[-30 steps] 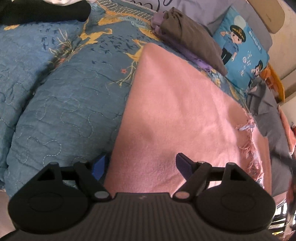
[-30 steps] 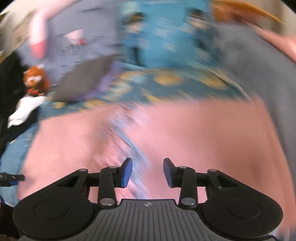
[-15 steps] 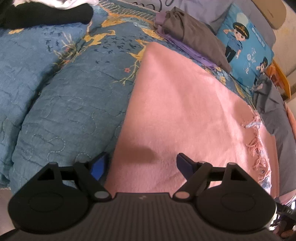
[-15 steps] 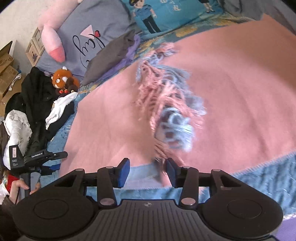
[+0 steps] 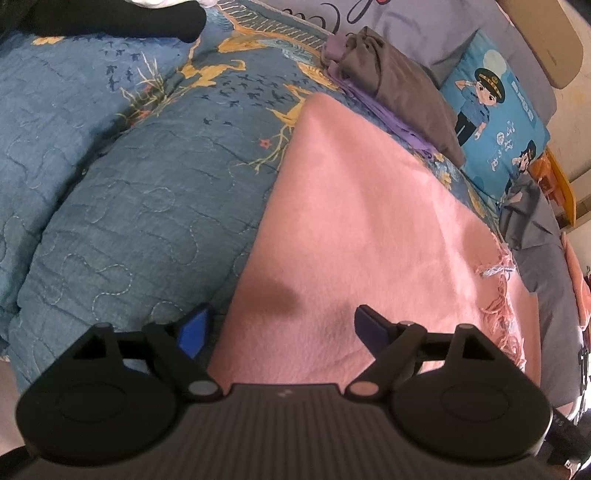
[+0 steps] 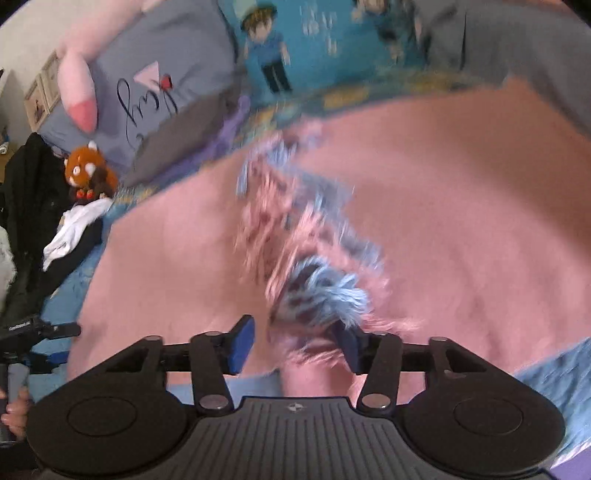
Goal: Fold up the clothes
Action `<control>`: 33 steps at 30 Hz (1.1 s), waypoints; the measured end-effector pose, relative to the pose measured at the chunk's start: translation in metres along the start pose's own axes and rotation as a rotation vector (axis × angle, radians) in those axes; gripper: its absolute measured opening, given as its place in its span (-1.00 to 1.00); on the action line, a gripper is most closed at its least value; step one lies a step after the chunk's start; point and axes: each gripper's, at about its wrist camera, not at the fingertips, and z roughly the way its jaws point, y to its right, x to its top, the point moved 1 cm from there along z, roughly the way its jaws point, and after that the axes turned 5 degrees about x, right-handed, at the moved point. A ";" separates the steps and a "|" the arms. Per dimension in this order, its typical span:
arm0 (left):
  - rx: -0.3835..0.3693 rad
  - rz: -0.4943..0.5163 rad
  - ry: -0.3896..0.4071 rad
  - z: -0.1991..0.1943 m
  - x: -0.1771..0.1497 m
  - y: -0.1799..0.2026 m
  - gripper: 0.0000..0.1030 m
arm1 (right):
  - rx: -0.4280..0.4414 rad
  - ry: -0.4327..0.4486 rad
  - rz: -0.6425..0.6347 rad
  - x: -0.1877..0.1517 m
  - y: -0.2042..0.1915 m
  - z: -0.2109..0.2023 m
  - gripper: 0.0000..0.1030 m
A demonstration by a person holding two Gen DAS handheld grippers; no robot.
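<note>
A pink scarf (image 5: 369, 206) lies spread flat on the bed, with a pink and light blue fringe (image 5: 498, 288) along its right side. My left gripper (image 5: 282, 325) hovers over the scarf's near left corner. Its jaws are wide and opening, touching nothing. In the right wrist view the scarf (image 6: 461, 221) fills the middle, and a bunch of fringe (image 6: 321, 291) lies between the jaws of my right gripper (image 6: 295, 343). Those jaws are closing. The right pad touches the tassels, while the left pad stands apart from them.
A blue quilt (image 5: 129, 203) covers the bed. A folded grey-brown garment (image 5: 402, 88) on a purple one lies at the back, beside a cartoon pillow (image 5: 491, 110). A grey garment (image 5: 543, 266) lies to the right, black clothes (image 5: 110, 18) and a red plush toy (image 6: 88, 170) to the left.
The right gripper has come down to the scarf's fringe, which now lies between its jaws. The left gripper's view is almost the same.
</note>
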 end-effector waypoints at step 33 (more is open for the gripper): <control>-0.012 -0.033 0.015 -0.005 0.001 -0.007 0.73 | -0.235 0.106 0.217 -0.020 0.073 -0.098 -0.05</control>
